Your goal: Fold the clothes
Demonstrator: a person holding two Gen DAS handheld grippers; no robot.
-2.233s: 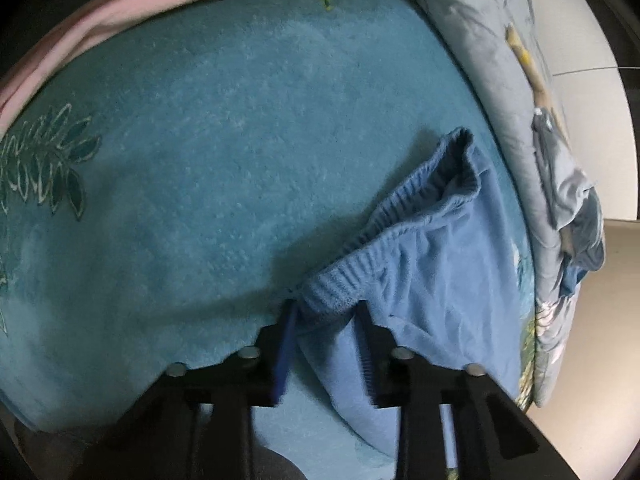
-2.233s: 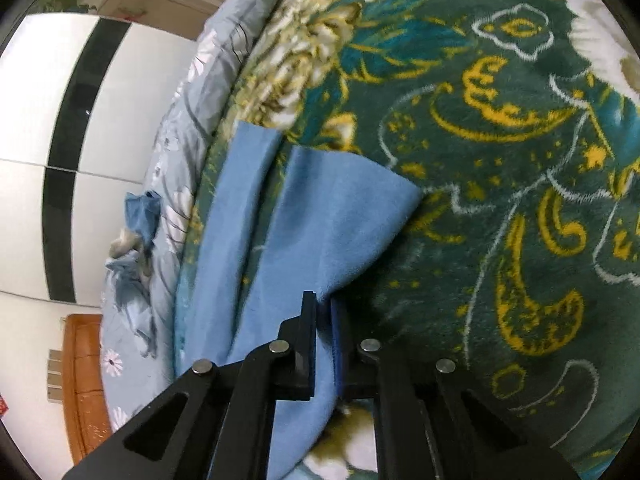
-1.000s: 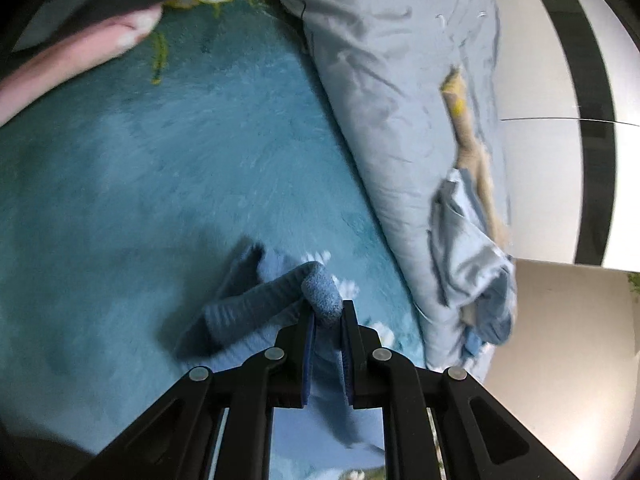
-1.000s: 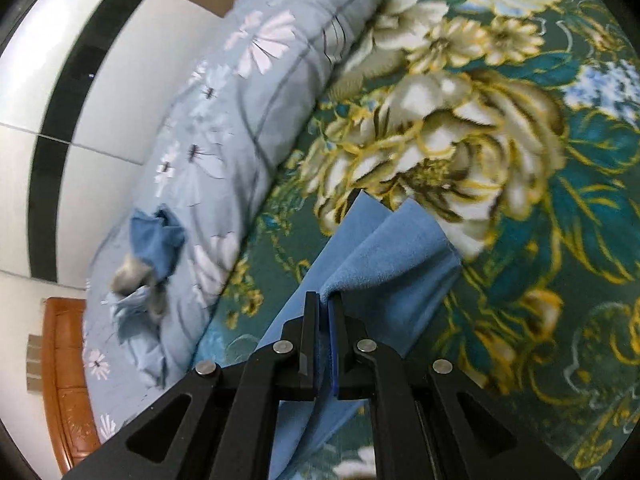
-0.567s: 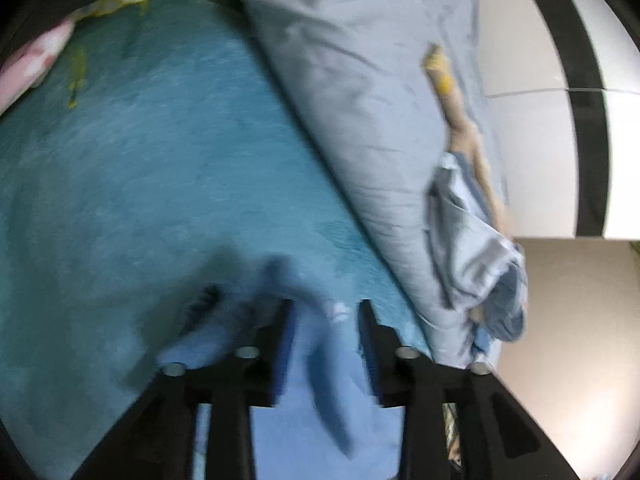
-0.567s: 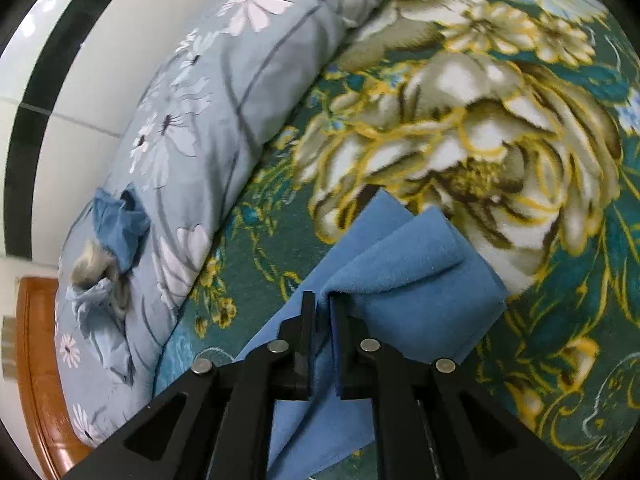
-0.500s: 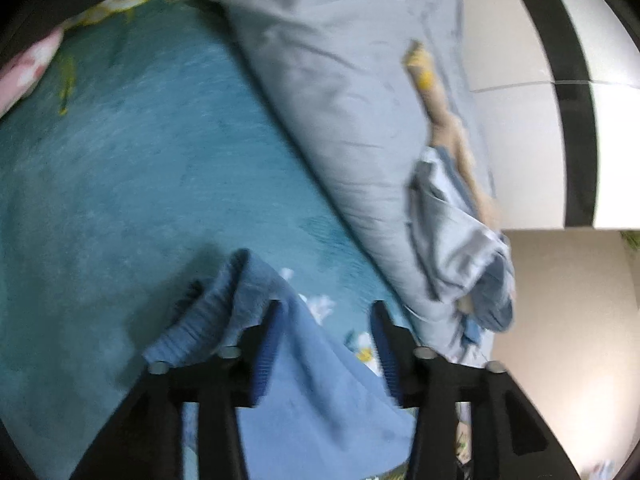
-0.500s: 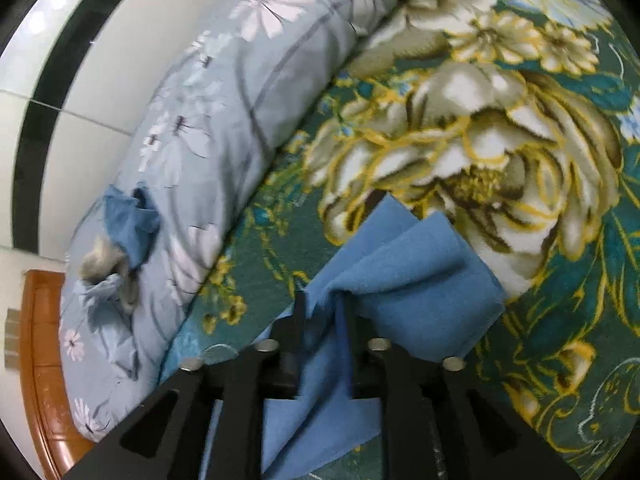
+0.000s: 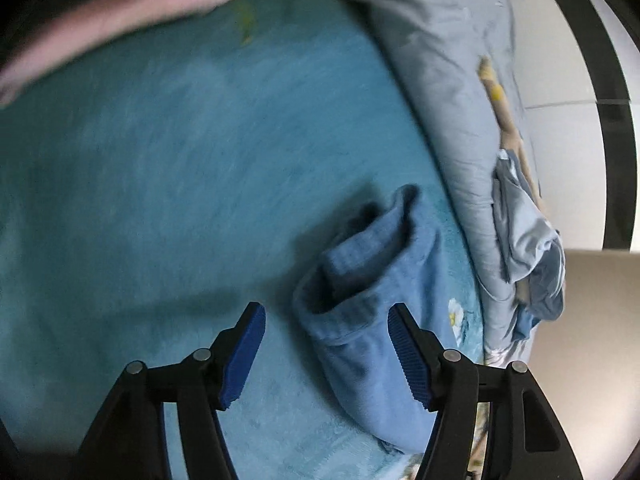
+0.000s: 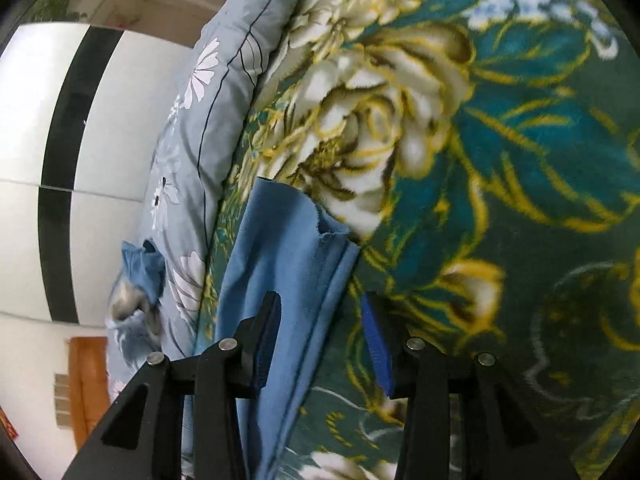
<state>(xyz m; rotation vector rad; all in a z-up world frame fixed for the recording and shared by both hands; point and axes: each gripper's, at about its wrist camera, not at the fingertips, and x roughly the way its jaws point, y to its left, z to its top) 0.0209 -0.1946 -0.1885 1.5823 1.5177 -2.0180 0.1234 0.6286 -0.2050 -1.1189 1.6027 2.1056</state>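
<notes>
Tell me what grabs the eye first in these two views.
The blue garment lies folded on the teal floral blanket, its ribbed waistband bunched just ahead of the open left hand-held gripper. The open right hand-held gripper straddles its hem edge, with a grey floral quilt alongside.

The left gripper (image 9: pixel 325 350) fills the lower middle of its frame, jaws spread wide, holding nothing. The right gripper (image 10: pixel 320 344) sits at the bottom centre of its own view, jaws likewise parted and empty.

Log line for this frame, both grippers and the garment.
left gripper: open | right gripper: open | blue garment: lying on floral blanket, ungripped
</notes>
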